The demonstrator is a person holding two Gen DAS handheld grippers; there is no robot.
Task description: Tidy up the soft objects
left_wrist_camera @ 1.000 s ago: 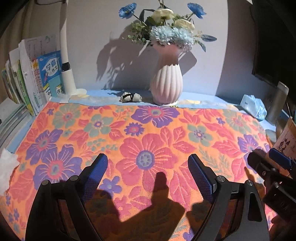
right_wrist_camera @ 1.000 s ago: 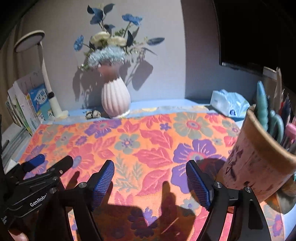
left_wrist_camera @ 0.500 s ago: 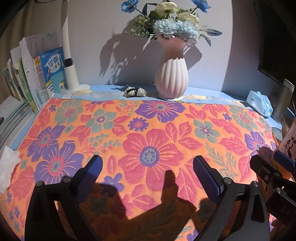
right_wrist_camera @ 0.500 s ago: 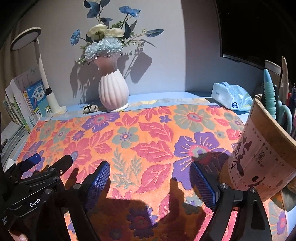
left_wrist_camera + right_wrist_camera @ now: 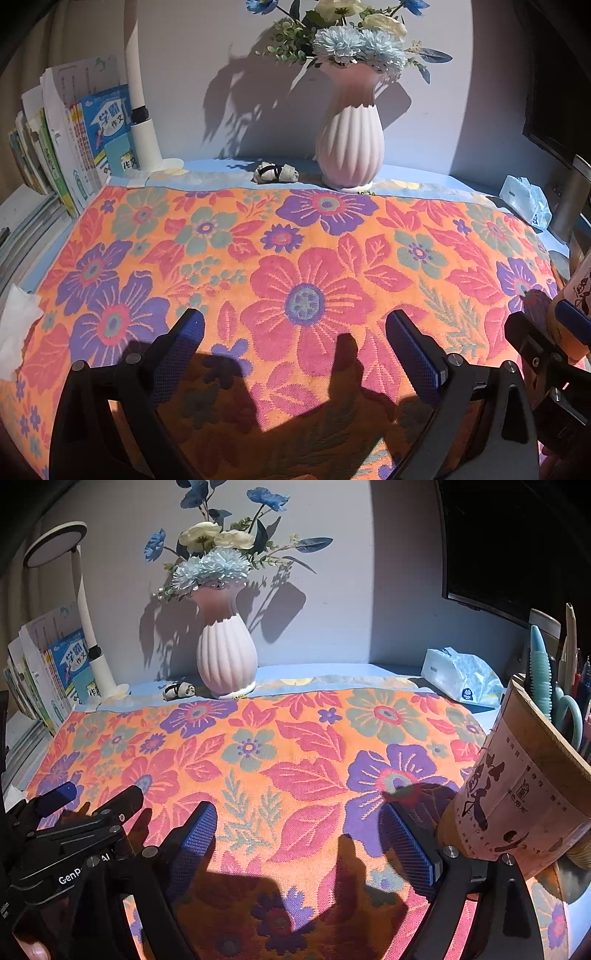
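An orange towel with pink, purple and green flowers (image 5: pixel 306 266) lies flat over the desk; it also fills the right wrist view (image 5: pixel 295 760). My left gripper (image 5: pixel 295 328) is open and empty, low over the towel's near part. My right gripper (image 5: pixel 299 819) is open and empty, low over the towel's near right part. The right gripper's fingers (image 5: pixel 532 332) show at the right edge of the left wrist view. The left gripper's fingers (image 5: pixel 122 801) show at the lower left of the right wrist view.
A pink ribbed vase (image 5: pixel 349 147) with flowers stands at the back. A small panda figure (image 5: pixel 275 173) lies beside it. Books (image 5: pixel 66 147) and a white lamp (image 5: pixel 142 122) stand at left. A tissue pack (image 5: pixel 458 679) and a pen holder (image 5: pixel 517 779) are at right. A white tissue (image 5: pixel 14 325) lies at left.
Both grippers have pulled back and lifted a little, so the towel and vase look slightly farther and lower. Both stay open and empty.
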